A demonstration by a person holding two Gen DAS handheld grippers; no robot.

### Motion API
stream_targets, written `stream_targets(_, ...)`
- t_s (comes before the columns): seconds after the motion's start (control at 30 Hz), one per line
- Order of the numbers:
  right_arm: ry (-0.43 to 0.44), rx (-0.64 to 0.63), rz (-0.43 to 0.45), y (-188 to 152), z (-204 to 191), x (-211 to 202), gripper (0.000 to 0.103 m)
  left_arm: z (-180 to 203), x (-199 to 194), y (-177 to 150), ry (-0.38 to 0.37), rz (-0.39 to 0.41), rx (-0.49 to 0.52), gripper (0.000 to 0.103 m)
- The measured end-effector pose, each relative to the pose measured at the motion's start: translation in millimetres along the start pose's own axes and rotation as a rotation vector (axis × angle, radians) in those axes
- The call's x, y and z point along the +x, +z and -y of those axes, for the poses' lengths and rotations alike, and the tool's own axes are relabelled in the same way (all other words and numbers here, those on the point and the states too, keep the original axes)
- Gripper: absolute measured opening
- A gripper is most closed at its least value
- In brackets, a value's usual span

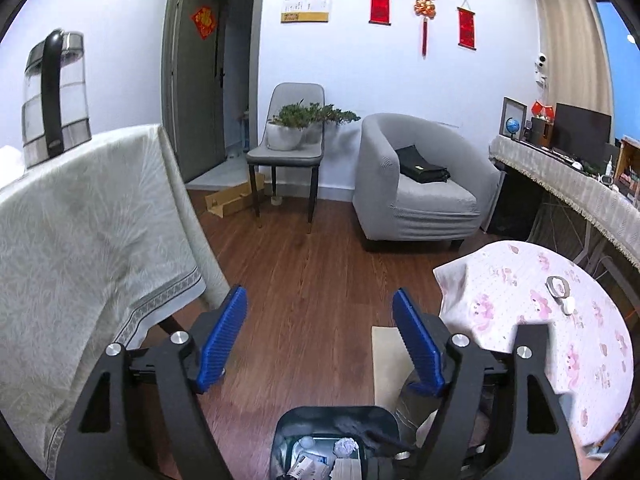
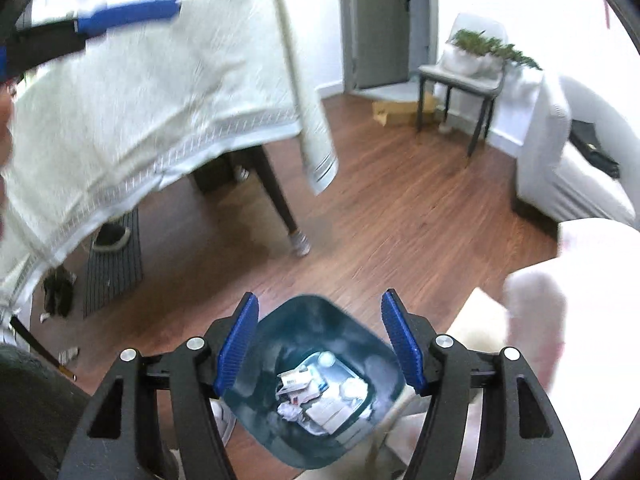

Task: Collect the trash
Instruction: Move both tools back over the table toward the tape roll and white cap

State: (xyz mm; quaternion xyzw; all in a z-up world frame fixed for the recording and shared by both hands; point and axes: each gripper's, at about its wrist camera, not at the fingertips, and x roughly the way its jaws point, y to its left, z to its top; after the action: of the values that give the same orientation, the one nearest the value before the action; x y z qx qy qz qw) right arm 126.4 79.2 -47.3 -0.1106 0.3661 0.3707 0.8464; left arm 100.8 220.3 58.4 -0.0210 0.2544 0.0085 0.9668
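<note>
Right wrist view: upright dark bin (image 2: pixel 316 384), mouth upward, paper trash (image 2: pixel 316 396) inside; both grippers' fingers (image 2: pixel 240 344) spread, empty.

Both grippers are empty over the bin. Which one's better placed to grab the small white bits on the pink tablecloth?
Left, probably. The left gripper is open, and the small white bits on the pink tablecloth show clearly in its view. The right gripper, also open, faces the bin.

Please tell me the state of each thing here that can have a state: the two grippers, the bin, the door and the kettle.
left gripper: open, nothing between its fingers.
right gripper: open, empty, above the bin.
trash bin: uncovered, crumpled paper and packaging at its bottom.
door: open.
kettle: upright on the table, lid on.
</note>
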Motion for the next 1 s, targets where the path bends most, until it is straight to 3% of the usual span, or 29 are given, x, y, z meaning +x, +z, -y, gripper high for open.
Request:
stream_targets(0.17, -0.067, 0.035, 0.064, 3, 35, -36, 0.069, 23, 8, 4, -0.009, 0.003, 0.028, 0.083)
stream_targets(0.53, -0.195, 0.143, 0.122, -18, 115, -96, 0.070, 97, 30, 6, -0.117, -0.016, 0.075, 0.084)
stream_targets(1.0, -0.372, 0.253, 0.106, -69, 202, -144, 0.070, 183, 56, 3, -0.206, -0.047, 0.123, 0.084)
